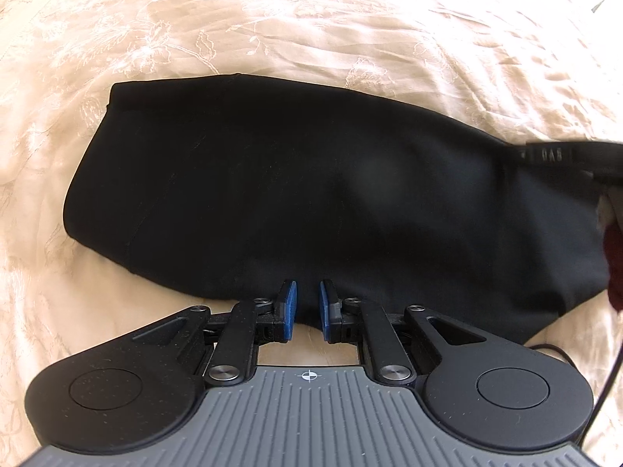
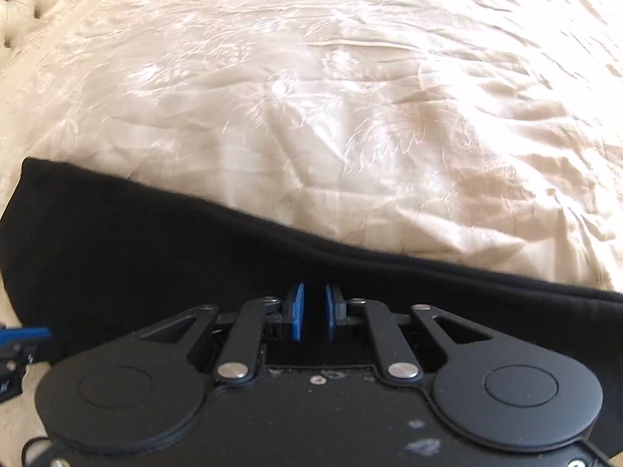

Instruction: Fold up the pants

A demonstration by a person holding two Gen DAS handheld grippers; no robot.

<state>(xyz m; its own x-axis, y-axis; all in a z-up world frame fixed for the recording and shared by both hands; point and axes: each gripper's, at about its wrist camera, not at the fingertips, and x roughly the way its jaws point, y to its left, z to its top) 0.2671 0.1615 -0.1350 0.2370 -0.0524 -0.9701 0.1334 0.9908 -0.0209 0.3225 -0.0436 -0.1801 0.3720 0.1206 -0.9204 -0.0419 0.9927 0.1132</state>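
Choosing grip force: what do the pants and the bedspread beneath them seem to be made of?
Black pants: probably a soft matte knit, maybe jersey or fleece; they reflect almost nothing and their edges look thick and rounded. Cream bedspread: likely satin-like woven fabric with embroidery; it shines in the light and shows raised floral stitching and fine wrinkles.

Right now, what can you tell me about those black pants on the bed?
The pants are plain black, a soft matte cloth, already folded into a thick flat bundle lying across the cream embroidered bedspread. A seam runs near one end. The left gripper sits at the near edge, fingers slightly apart; the right gripper hovers over the cloth.
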